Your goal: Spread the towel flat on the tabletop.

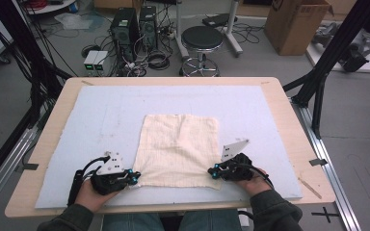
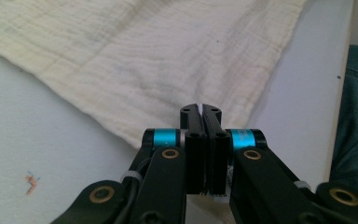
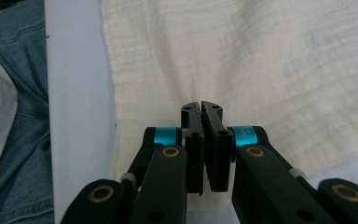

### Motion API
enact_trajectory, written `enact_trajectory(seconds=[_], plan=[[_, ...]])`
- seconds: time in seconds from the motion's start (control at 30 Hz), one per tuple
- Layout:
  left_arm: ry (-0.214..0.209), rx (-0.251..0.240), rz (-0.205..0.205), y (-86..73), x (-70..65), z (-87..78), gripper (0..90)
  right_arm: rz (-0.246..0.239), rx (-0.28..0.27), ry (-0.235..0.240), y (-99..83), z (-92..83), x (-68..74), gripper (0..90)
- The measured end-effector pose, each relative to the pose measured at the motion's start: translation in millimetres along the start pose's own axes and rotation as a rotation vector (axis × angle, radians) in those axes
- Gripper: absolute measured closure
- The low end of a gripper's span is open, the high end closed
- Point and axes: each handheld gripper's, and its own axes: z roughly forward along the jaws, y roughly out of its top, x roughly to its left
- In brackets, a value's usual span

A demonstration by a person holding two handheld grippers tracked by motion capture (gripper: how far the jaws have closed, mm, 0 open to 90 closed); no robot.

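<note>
A cream cloth (image 1: pixel 178 144) lies spread flat on the pale blue mat (image 1: pixel 101 120). My left gripper (image 1: pixel 136 177) sits at the cloth's near left corner, my right gripper (image 1: pixel 212 172) at its near right corner. In the left gripper view the jaws of the left gripper (image 2: pixel 201 109) are pressed together, and the corner of the cloth (image 2: pixel 144 56) runs in under and between them. In the right gripper view the right gripper (image 3: pixel 201 107) is likewise closed, pinching the near edge of the cloth (image 3: pixel 261 60).
The mat covers a wooden table (image 1: pixel 289 120); its near edge lies just behind both hands, with the person's jeans (image 3: pixel 14 116) below. Beyond the table stand a stool (image 1: pixel 202 41), computer towers (image 1: pixel 125 29), a cardboard box (image 1: pixel 294 24) and black frame posts (image 1: pixel 318 82).
</note>
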Motion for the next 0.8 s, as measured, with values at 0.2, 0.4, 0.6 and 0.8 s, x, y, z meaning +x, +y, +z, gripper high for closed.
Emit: enact_trajectory(seconds=[0.2, 0.4, 0.6, 0.8], plan=[[-0.012, 0.004, 0.008, -1.0, -8.8, -1.5, 88.1, -0.002, -0.004, 0.004, -2.6, -4.2, 3.2, 87.7], [-0.029, 0.012, 0.016, -0.8, -15.4, -0.3, 88.0, 0.009, -0.01, 0.001, -7.2, -10.0, 6.0, 87.7], [-0.039, 0.005, -0.006, -1.4, -12.9, 1.6, 75.9, 0.034, -0.038, 0.009, -10.5, -13.3, 6.7, 78.1], [-0.036, -0.043, -0.054, -0.2, -4.7, 0.9, 60.7, 0.074, -0.123, -0.001, -7.6, -19.4, 3.4, 65.2]])
